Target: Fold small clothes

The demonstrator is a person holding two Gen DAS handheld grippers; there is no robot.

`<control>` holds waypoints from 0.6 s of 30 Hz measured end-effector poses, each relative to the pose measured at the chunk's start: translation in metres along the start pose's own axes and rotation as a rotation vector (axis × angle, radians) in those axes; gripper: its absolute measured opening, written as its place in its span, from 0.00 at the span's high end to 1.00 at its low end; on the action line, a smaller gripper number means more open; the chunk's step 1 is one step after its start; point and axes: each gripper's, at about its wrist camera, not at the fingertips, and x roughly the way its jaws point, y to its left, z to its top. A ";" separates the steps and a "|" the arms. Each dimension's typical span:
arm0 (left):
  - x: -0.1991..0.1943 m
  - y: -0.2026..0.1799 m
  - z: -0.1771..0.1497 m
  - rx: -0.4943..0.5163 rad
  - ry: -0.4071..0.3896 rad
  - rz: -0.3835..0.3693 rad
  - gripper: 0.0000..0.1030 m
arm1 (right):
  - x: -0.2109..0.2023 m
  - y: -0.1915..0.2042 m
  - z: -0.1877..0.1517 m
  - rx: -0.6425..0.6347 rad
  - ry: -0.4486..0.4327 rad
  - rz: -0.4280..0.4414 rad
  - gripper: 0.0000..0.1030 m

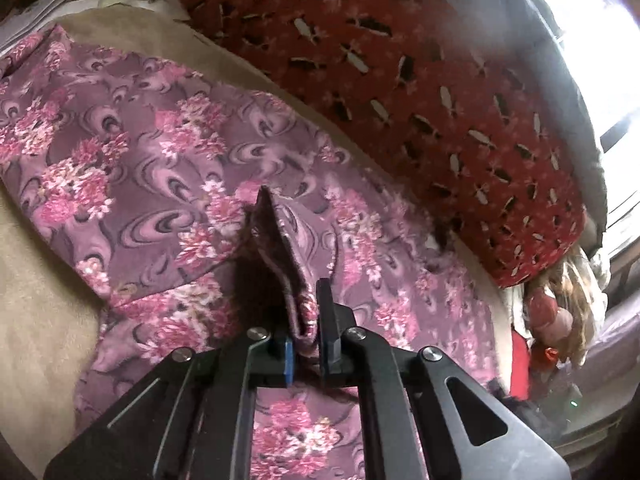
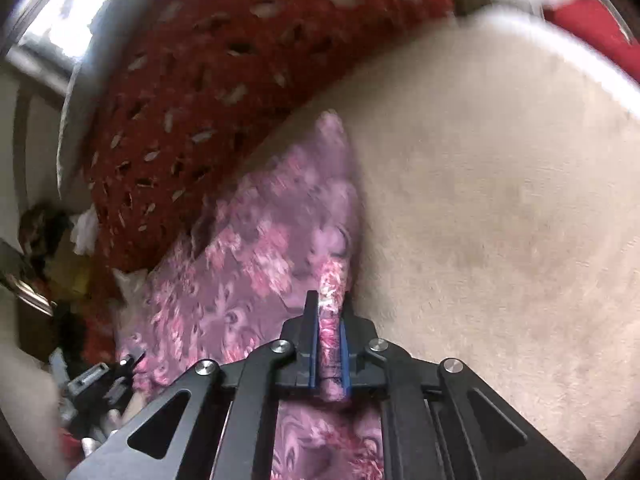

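The right wrist view is blurred, and at its lower left a dark metal object (image 2: 100, 384) cannot be made out. The purple floral-print cloth garment (image 1: 168, 168) lies on the beige fuzzy blanket (image 2: 500, 220), beside the red patterned cushion (image 1: 420, 80). The left gripper (image 1: 306, 344) is clenched on a raised fold; the right gripper (image 2: 330, 344) pinches another bunched edge.
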 end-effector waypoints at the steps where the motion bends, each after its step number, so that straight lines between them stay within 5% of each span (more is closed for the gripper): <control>1: 0.002 0.004 0.002 -0.014 0.011 0.003 0.94 | -0.007 0.000 0.000 0.002 -0.049 0.015 0.93; 3: -0.001 0.015 0.007 -0.075 0.041 -0.023 0.92 | -0.010 -0.009 -0.002 0.022 -0.088 -0.015 0.92; 5: -0.013 0.027 0.011 -0.137 0.027 -0.064 0.92 | 0.010 -0.022 -0.007 0.031 0.044 -0.094 0.92; 7: -0.022 0.026 0.012 -0.130 -0.006 -0.069 0.92 | -0.003 -0.018 -0.008 0.014 0.000 -0.107 0.85; 10: -0.021 0.012 0.008 -0.047 -0.017 -0.019 0.76 | -0.029 0.012 -0.007 -0.047 -0.138 -0.130 0.85; 12: -0.002 0.004 0.003 0.007 0.026 0.077 0.74 | -0.031 0.035 -0.010 -0.107 -0.148 -0.115 0.83; 14: 0.014 0.009 -0.002 0.006 0.077 0.122 0.75 | -0.019 0.061 -0.018 -0.194 -0.088 -0.083 0.82; 18: -0.006 0.027 0.011 -0.100 0.056 0.004 0.75 | 0.014 0.110 -0.043 -0.311 0.036 -0.015 0.82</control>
